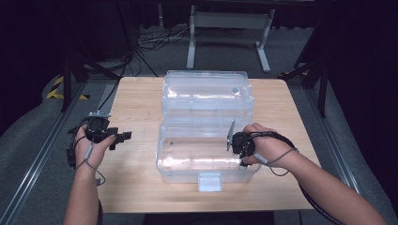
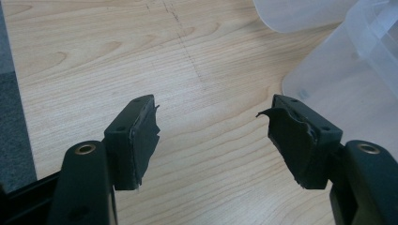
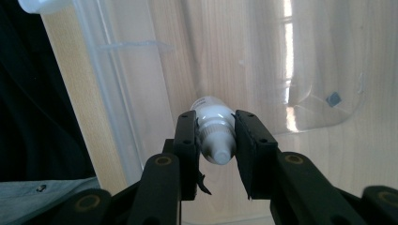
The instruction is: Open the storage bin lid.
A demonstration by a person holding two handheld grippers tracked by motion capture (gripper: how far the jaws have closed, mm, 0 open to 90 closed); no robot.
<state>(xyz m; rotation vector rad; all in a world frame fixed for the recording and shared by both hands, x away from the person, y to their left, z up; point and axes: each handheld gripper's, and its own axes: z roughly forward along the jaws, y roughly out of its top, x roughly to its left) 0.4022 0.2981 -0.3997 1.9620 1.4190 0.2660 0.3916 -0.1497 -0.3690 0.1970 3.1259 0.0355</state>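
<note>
An open clear plastic box stands mid-table, its lid folded back behind it. My right gripper reaches into the box's right end from above. In the right gripper view its jaws are shut on a small white bottle, cap end toward the camera, above the clear box floor. My left gripper hovers over bare wood left of the box. Its jaws stand open with nothing between them, and the box's corner lies to their right.
The wooden table ends close to my left hand, with grey floor beyond. A white latch sticks out at the box's front. A small round piece sits in the lid. A metal frame stands behind the table.
</note>
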